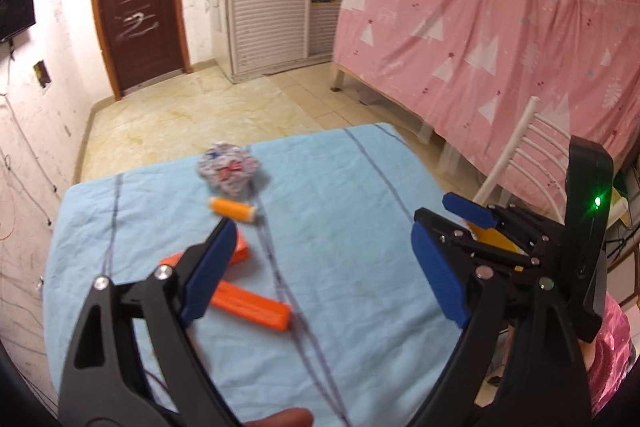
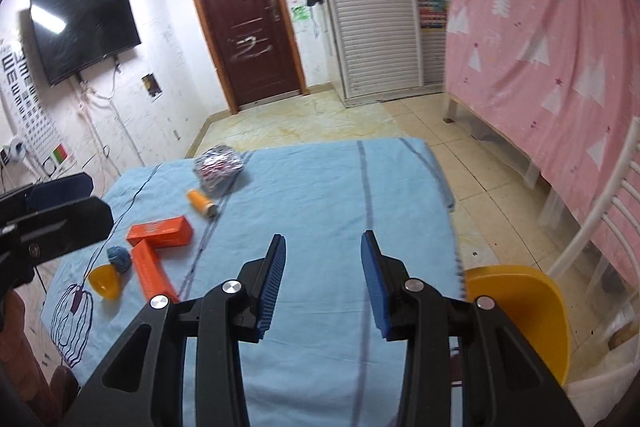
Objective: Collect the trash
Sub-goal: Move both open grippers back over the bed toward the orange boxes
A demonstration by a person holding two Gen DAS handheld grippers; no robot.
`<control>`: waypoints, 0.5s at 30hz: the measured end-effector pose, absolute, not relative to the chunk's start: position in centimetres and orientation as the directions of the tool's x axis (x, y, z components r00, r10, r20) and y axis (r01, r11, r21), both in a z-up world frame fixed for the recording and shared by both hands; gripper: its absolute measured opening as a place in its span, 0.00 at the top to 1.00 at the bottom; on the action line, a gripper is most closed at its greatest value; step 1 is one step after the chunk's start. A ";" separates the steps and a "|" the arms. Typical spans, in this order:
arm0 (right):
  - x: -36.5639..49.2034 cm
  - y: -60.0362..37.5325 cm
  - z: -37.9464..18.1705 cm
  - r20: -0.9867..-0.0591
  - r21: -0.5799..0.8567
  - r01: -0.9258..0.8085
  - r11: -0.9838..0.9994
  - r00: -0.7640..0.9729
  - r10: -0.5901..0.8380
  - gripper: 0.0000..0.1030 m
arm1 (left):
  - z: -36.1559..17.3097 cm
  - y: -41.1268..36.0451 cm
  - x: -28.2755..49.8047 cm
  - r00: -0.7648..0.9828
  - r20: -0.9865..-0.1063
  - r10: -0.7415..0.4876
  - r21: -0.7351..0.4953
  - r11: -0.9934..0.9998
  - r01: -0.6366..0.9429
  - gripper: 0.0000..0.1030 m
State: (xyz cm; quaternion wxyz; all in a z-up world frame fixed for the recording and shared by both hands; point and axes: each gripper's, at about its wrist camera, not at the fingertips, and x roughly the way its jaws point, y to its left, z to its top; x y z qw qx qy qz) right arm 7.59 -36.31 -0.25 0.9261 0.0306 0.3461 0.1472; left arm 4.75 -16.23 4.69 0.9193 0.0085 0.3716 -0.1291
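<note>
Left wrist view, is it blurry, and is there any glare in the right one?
Left wrist: motion blur smears the orange spool and crumpled wrapper; fisheye bends the edges. Right wrist: glare streak on the TV, ceiling light blown out, slight blur.

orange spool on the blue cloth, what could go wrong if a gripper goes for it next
1. The orange spool lies on its side, so it may roll if a finger nudges it.
2. It sits close to the crumpled wrapper and an orange box; the wide-open left gripper could knock either.
3. The blue cloth is loose and could bunch under the fingers.
</note>
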 end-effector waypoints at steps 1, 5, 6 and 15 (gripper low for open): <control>7.6 -35.7 -0.2 -0.634 0.156 -0.260 0.953 0.713 0.298 0.68 | 4.7 -15.8 4.6 0.692 -0.685 -0.228 -0.082 0.968 0.238 0.17; 7.7 -33.7 -0.1 -0.641 0.142 -0.292 0.946 0.701 0.313 0.68 | 5.0 -13.7 4.4 0.703 -0.679 -0.212 -0.086 0.974 0.210 0.17; 7.6 -33.1 0.0 -0.642 0.138 -0.301 0.943 0.698 0.317 0.68 | 5.0 -13.1 4.3 0.706 -0.677 -0.207 -0.087 0.975 0.203 0.17; 7.6 -28.6 -0.5 -0.661 0.126 -0.394 0.910 0.651 0.373 0.68 | 3.9 -9.1 4.0 0.703 -0.695 -0.150 -0.057 0.986 0.154 0.17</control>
